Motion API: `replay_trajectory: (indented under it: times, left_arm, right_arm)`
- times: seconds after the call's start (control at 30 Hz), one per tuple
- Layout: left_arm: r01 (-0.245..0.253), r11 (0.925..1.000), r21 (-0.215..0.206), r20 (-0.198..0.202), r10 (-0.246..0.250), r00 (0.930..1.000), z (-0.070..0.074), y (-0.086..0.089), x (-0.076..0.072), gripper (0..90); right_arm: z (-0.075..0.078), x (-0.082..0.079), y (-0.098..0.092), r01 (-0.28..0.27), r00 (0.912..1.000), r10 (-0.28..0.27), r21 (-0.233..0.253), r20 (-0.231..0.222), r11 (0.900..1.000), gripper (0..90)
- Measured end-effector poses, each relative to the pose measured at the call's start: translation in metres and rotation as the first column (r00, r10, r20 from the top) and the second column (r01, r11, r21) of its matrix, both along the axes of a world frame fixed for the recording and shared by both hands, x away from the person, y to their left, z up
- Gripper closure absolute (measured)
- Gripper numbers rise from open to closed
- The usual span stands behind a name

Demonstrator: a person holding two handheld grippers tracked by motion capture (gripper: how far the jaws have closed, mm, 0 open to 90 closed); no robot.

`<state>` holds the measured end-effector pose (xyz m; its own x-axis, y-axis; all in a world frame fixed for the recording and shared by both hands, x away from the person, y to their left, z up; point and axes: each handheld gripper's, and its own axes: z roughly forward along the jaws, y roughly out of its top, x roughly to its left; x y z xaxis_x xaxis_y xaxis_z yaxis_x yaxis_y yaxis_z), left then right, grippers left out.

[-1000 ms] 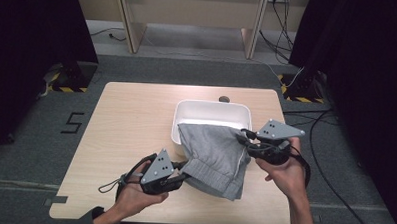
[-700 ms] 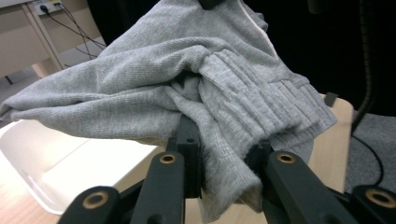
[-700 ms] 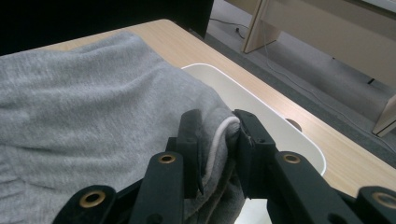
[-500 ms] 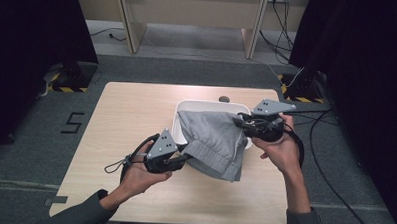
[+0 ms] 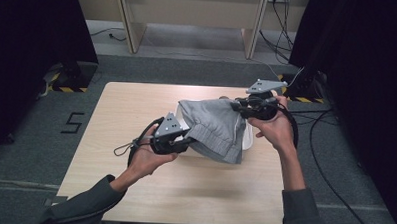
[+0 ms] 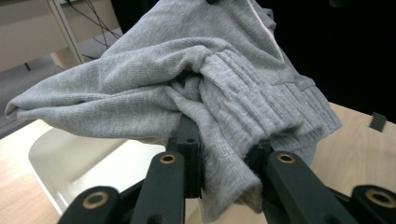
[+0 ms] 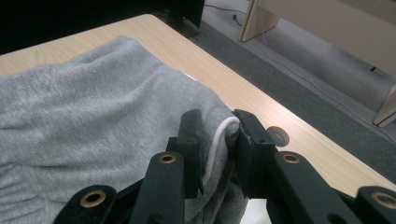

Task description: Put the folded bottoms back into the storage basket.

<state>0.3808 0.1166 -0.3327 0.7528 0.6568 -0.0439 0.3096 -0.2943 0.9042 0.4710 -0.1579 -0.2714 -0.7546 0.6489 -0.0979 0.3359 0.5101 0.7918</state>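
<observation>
While both grippers, left [image 5: 188, 137] and right [image 5: 235, 106], are clamping the grey garment [image 5: 213, 127], it is travelling forward over the white tub [image 5: 246, 139], nearing the drop.

Two hand-held black grippers, each topped with a grey three-cornered plate, at centre and upper right of the high view.

The left gripper [image 5: 185, 137] trails a looped black cable toward the left of the frame; the right gripper [image 5: 235, 106] carries a thicker black cable curving along the forearm. Both arms wear dark grey sleeves at the lower edge. In the gripper views, matte black jaws show brass-coloured pivot rivets on angular links.
</observation>
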Motion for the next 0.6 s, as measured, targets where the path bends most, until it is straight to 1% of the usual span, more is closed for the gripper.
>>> replay_trajectory:
  times: [0.03, 0.07, 0.1, 0.13, 0.23, 0.27, 0.3, 0.33, 0.37, 0.4, 0.43, 0.47, 0.53, 0.57, 0.6]
  left_arm:
    - [-0.002, 1.0000, 0.003, -0.003, 0.002, 1.0000, -0.001, 0.000, 0.003, 74.4]
    - [-0.007, 0.9999, 0.007, -0.007, 0.007, 1.0000, -0.001, -0.001, 0.007, 74.4]
    - [-0.012, 0.9999, 0.010, -0.010, 0.012, 0.9999, -0.001, -0.001, 0.011, 74.4]
    - [-0.016, 0.9998, 0.011, -0.011, 0.016, 0.9998, -0.002, -0.001, 0.015, 74.4]
    - [-0.025, 0.9997, 0.001, -0.026, 0.025, 0.9993, -0.003, -0.004, 0.024, 74.4]
    - [-0.024, 0.9997, 0.006, -0.030, 0.024, 0.9993, -0.003, -0.006, 0.027, 74.4]
    - [-0.024, 0.9997, 0.006, -0.030, 0.024, 0.9993, -0.003, -0.006, 0.027, 74.4]
    - [-0.026, 0.9996, 0.014, -0.030, 0.027, 0.9992, -0.003, -0.008, 0.031, 74.4]
    - [-0.031, 0.9993, 0.020, -0.034, 0.032, 0.9989, -0.004, -0.010, 0.037, 74.4]
    - [-0.036, 0.9992, 0.020, -0.037, 0.037, 0.9986, -0.004, -0.012, 0.040, 74.4]
    - [-0.041, 0.9990, 0.020, -0.040, 0.042, 0.9983, -0.005, -0.013, 0.043, 74.4]
    - [-0.041, 0.9990, 0.020, -0.040, 0.042, 0.9983, -0.005, -0.013, 0.043, 74.4]
    - [-0.054, 0.9984, 0.017, -0.052, 0.055, 0.9972, -0.008, -0.014, 0.052, 74.4]
    - [-0.060, 0.9981, 0.015, -0.059, 0.061, 0.9964, -0.010, -0.014, 0.055, 74.4]
    - [-0.068, 0.9976, 0.013, -0.068, 0.068, 0.9954, -0.014, -0.014, 0.058, 74.4]
  right_arm:
    - [-0.001, 0.004, 0.001, 0.001, 1.0000, -0.001, -0.011, -0.001, 1.000, 74.1]
    - [-0.001, 0.006, 0.002, 0.004, 1.0000, -0.004, -0.011, -0.001, 1.000, 74.1]
    - [-0.002, 0.010, 0.004, 0.006, 0.9999, -0.006, -0.015, -0.013, 1.000, 74.2]
    - [-0.003, 0.014, 0.005, 0.009, 0.9999, -0.010, -0.020, -0.011, 1.000, 74.1]
    - [-0.003, 0.024, 0.008, 0.023, 0.9997, -0.023, -0.030, -0.013, 0.999, 74.2]
    - [-0.003, 0.028, 0.009, 0.027, 0.9996, -0.027, -0.037, -0.011, 0.999, 74.2]
    - [-0.003, 0.028, 0.009, 0.027, 0.9996, -0.027, -0.037, -0.011, 0.999, 74.2]
    - [-0.003, 0.036, 0.012, 0.023, 0.9996, -0.024, -0.047, -0.014, 0.999, 74.2]
    - [-0.003, 0.039, 0.013, 0.030, 0.9993, -0.031, -0.056, -0.022, 0.998, 74.2]
    - [-0.003, 0.042, 0.014, 0.033, 0.9993, -0.034, -0.062, -0.016, 0.998, 74.3]
    - [-0.004, 0.045, 0.015, 0.042, 0.9988, -0.044, -0.068, -0.023, 0.997, 74.3]
    - [-0.004, 0.045, 0.015, 0.042, 0.9988, -0.044, -0.068, -0.023, 0.997, 74.3]
    - [-0.007, 0.054, 0.016, 0.061, 0.9973, -0.064, -0.066, -0.037, 0.996, 74.3]
    - [-0.009, 0.058, 0.015, 0.062, 0.9974, -0.064, -0.067, -0.034, 0.996, 74.3]
    - [-0.013, 0.062, 0.015, 0.078, 0.9957, -0.081, -0.064, -0.045, 0.995, 74.3]
